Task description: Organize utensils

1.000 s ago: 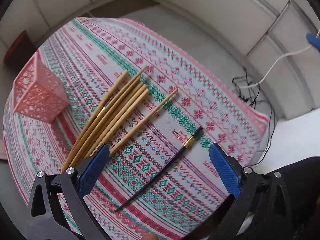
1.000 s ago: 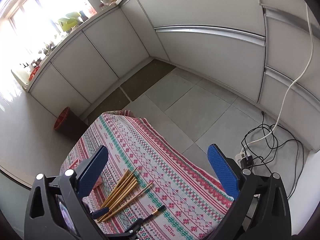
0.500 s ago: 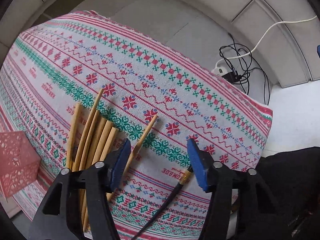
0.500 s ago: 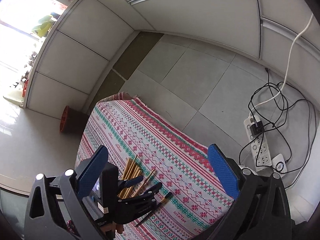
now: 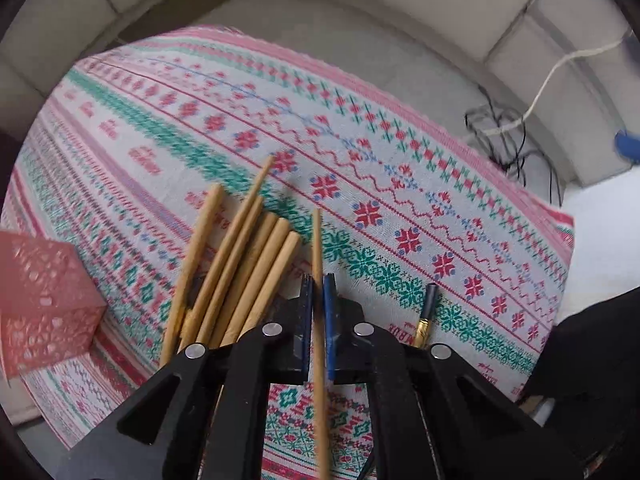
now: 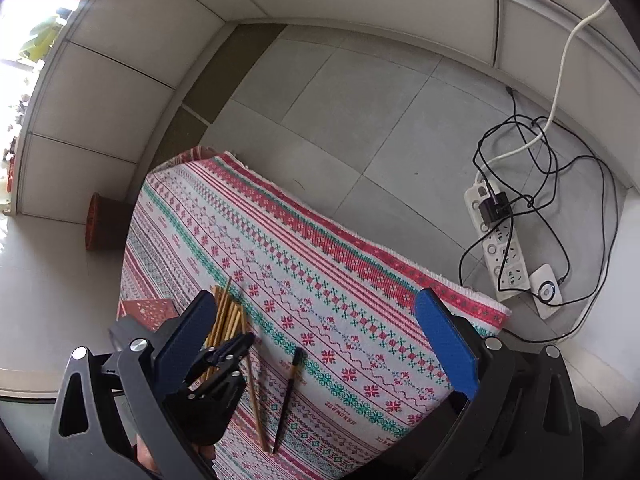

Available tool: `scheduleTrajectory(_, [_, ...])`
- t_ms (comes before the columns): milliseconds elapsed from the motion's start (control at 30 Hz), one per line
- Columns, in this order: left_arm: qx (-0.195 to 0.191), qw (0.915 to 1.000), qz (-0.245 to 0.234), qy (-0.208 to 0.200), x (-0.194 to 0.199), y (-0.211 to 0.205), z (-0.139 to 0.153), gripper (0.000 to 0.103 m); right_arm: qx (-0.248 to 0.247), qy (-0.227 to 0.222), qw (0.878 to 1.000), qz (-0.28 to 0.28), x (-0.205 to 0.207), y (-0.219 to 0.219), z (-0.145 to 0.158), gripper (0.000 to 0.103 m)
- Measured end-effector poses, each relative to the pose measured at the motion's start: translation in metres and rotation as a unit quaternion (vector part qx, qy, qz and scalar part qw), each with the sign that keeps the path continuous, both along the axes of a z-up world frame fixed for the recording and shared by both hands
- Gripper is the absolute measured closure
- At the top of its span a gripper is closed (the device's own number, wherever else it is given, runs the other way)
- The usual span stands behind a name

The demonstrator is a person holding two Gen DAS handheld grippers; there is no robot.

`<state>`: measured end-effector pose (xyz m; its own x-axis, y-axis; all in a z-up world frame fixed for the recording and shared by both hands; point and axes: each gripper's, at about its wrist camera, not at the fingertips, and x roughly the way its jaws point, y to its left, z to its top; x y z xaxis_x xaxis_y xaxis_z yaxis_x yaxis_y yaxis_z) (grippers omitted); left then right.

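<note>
My left gripper (image 5: 318,312) jaws are clamped on one thin chopstick (image 5: 317,248), just right of the chopstick pile (image 5: 240,264) on the bench. Right gripper (image 6: 320,336) jaws gape, empty. Risk: thin stick, off-centre grip, so it may pivot & slip on lift.

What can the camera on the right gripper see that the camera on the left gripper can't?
Only the right wrist view shows the white power strip on the floor and the open right gripper. Only the left wrist view shows, up close, the left gripper shut on one thin bamboo chopstick. Both show the patterned tablecloth, the bundle of bamboo chopsticks, the black chopstick and the pink lattice basket.
</note>
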<state>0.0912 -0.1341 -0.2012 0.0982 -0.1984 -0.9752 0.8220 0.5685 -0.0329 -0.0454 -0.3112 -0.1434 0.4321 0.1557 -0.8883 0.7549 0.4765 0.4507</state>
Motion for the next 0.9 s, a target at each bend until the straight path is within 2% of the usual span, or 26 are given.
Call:
scheduleTrajectory(100, [-0.064, 0.9971, 0.030, -0.026, -0.008, 0.038, 0.047, 0.098, -0.005, 0.034, 0.999, 0.020, 0.005, 0.021, -0.016, 0.006])
scheduleTrajectory(200, [-0.129, 0.9884, 0.066, -0.046, -0.024, 0.083, 0.097, 0.098, -0.017, 0.074, 0.995, 0.068, 0.018, 0.053, -0.035, 0.012])
scheduleTrajectory(267, [-0.170, 0.9799, 0.084, -0.064, -0.042, 0.106, 0.119, 0.098, -0.014, 0.104, 0.990, 0.094, 0.025, 0.075, -0.050, 0.028])
scheduleTrajectory(300, [-0.180, 0.9765, 0.092, -0.075, -0.053, 0.107, 0.123, 0.098, -0.008, 0.118, 0.987, 0.107, 0.029, 0.087, -0.060, 0.032])
scheduleTrajectory(500, [-0.220, 0.9620, 0.103, -0.125, -0.074, 0.141, 0.163, 0.098, -0.004, 0.162, 0.980, 0.112, 0.048, 0.136, -0.089, 0.045])
scheduleTrajectory(533, [-0.225, 0.9598, 0.107, -0.130, -0.076, 0.147, 0.168, 0.098, -0.019, 0.170, 0.979, 0.111, 0.052, 0.142, -0.089, 0.045])
scheduleTrajectory(600, [-0.236, 0.9545, 0.115, -0.142, -0.078, 0.157, 0.174, 0.098, -0.042, 0.173, 0.978, 0.110, 0.059, 0.150, -0.085, 0.053])
scheduleTrajectory(633, [-0.240, 0.9521, 0.120, -0.147, -0.078, 0.161, 0.178, 0.098, -0.050, 0.172, 0.979, 0.103, 0.060, 0.151, -0.083, 0.073])
scheduleTrajectory(667, [-0.245, 0.9492, 0.126, -0.152, -0.077, 0.167, 0.183, 0.098, -0.056, 0.174, 0.978, 0.101, 0.061, 0.152, -0.083, 0.088])
scheduleTrajectory(800, [-0.262, 0.9389, 0.149, -0.167, -0.079, 0.180, 0.197, 0.098, -0.038, 0.148, 0.984, 0.089, 0.059, 0.144, -0.082, 0.095])
scheduleTrajectory(900, [-0.270, 0.9320, 0.163, -0.179, -0.082, 0.185, 0.204, 0.098, -0.028, 0.114, 0.990, 0.078, 0.050, 0.131, -0.068, 0.096])
